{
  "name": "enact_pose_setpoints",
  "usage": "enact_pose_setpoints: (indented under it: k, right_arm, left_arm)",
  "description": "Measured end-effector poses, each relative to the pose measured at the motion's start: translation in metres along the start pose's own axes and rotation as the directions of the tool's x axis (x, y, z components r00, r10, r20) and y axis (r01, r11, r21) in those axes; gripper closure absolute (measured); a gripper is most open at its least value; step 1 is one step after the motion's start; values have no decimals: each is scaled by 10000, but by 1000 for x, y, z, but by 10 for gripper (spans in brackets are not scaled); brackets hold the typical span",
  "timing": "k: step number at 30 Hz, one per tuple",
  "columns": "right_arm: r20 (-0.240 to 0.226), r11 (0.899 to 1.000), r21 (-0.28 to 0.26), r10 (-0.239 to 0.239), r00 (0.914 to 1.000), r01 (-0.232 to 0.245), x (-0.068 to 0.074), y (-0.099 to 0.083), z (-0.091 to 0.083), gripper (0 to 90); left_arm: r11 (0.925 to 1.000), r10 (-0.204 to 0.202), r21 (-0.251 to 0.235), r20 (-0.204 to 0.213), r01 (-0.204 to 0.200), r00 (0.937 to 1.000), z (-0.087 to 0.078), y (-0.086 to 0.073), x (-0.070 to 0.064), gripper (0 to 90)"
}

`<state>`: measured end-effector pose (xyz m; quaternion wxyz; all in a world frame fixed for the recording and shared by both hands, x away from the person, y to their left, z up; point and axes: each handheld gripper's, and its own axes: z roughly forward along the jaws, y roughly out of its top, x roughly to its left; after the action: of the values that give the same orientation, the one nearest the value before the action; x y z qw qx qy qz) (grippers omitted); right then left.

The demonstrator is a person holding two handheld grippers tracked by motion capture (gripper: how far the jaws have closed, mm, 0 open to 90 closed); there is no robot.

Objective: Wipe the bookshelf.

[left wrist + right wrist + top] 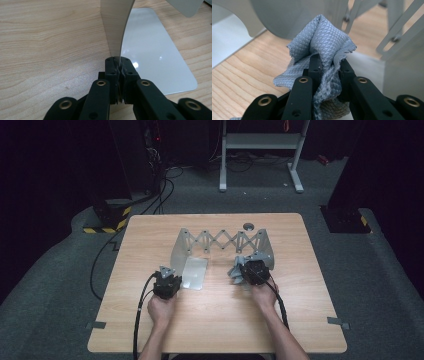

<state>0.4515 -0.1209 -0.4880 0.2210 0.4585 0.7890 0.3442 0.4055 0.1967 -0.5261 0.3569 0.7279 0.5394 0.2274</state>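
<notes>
A grey metal rack (222, 241) with a scissor lattice stands in the middle of the wooden table (150, 325), an upright end plate at each side. My left gripper (171, 271) is shut on the bottom edge of the left upright plate (115, 25), beside that end's flat base plate (150, 50); the jaws (119, 62) pinch the thin sheet. My right gripper (250, 266) is shut on a crumpled grey waffle-weave cloth (324, 35) next to the rack's right end. The cloth (235, 272) bulges above the closed right gripper (328, 62), with the lattice bars (397, 32) just behind it.
A small round grey disc (248, 226) lies on the table behind the rack. Bare wood spreads between my hands and the front edge. On the floor beyond stand a white table frame (260, 142), black cables (160, 195) and yellow-striped bases (107, 222).
</notes>
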Motion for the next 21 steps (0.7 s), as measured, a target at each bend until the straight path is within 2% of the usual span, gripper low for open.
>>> enact_pose_setpoints:
  k: [7,10,12,15,16,18,19,21]
  right_arm:
    - [-158,9988,456,194,9997,-186,-2,-4,17,780]
    - [-318,9987,301,423,9986,-413,-4,-3,16,780]
    - [-329,9990,228,404,9986,-397,-4,-2,13,780]
    - [-351,9984,-414,374,9987,-388,-4,3,-3,780]
    - [-351,9984,-414,374,9987,-388,-4,3,-3,780]
    - [-309,9938,-1057,314,9990,-345,-4,13,-21,780]
    - [-309,9938,-1057,314,9990,-345,-4,13,-21,780]
    - [-277,9878,-1541,169,9995,-209,-3,23,-34,780]
  left_arm:
    - [10000,-36,-1,23,36,10000,0,0,0,856]
    - [10000,-34,-1,38,34,10000,0,0,0,856]
    - [10000,-30,0,39,30,10000,0,0,0,856]
    - [10000,-33,1,39,33,10000,0,0,0,856]
    - [10000,-33,1,39,33,10000,0,0,0,856]
    - [10000,-13,0,32,13,10000,0,0,0,856]
    - [10000,-13,0,32,13,10000,0,0,0,856]
    - [10000,1,-1,38,-1,10000,0,0,0,856]
